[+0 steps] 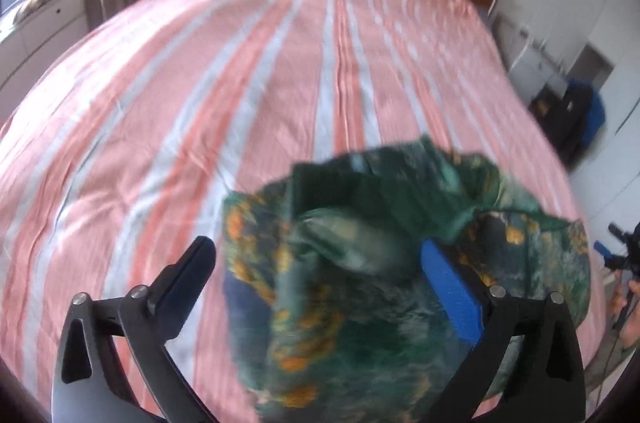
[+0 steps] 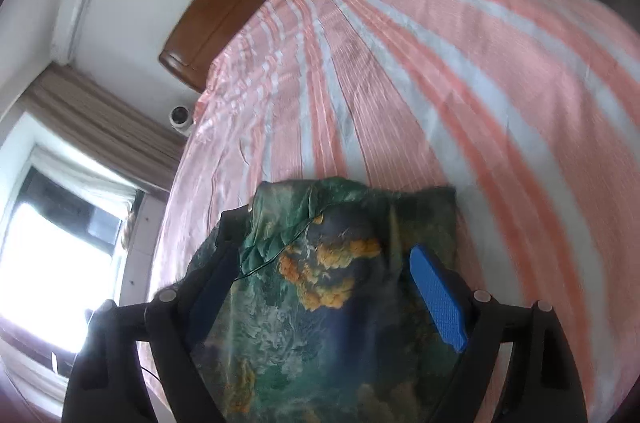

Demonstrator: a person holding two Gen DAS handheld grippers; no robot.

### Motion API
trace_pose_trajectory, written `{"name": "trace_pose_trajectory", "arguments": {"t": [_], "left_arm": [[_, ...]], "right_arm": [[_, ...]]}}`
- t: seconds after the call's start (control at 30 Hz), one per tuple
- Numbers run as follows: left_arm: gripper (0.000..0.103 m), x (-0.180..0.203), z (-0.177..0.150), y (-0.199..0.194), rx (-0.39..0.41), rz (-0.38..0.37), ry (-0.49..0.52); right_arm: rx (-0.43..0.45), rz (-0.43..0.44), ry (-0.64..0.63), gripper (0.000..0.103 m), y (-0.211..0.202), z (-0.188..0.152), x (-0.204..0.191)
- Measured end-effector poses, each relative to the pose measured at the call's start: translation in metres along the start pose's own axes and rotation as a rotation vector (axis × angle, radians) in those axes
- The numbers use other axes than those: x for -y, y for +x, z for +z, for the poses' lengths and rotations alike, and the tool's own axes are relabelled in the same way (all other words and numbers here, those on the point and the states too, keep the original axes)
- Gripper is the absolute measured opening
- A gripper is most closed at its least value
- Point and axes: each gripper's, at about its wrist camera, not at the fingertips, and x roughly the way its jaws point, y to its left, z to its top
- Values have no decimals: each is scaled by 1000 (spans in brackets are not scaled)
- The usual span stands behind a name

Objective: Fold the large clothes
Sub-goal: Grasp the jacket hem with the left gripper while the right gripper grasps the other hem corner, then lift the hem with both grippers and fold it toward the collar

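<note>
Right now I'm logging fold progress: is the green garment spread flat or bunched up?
Bunched up. The green garment sits in a crumpled heap on the striped bedsheet, with overlapping folds and no flat outline.

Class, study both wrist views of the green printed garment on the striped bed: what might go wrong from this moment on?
1. The green printed garment lies bunched between the open left tongs; closing now may pinch several layers.
2. In the right view, fabric drapes over one finger of the right tongs, and a loose thread runs beside it; either might snag.
3. The garment sits near the striped bed edge and might slide off.
</note>
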Motion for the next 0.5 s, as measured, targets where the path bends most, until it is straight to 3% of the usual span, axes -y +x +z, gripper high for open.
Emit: {"name": "trace_pose_trajectory", "arguments": {"t": [0.07,0.1,0.17,0.23,0.27,0.33,0.43,0.5], "left_arm": [[102,-3,1,10,-27,-13,-4],[101,-1,2,23,-50,7,-3],[99,9,2,47,-87,45,33],[49,26,-4,68,-123,79,103],[10,33,-7,73,-151,108,128],[8,46,-8,56,-122,148,164],[8,60,7,8,7,145,220],[8,71,25,-11,102,174,237]], "right_arm": [[-20,-72,-140,93,-2,2,-12],[-55,-136,-260,93,8,0,-26],[-106,-190,-357,93,23,-7,-38],[-181,-227,-412,88,56,-18,-46],[-209,-269,-429,79,70,-27,-46],[-211,-405,-500,14,87,-41,-53],[-79,-557,-670,13,61,-46,-90],[32,-572,-744,13,37,-40,-121]]}}
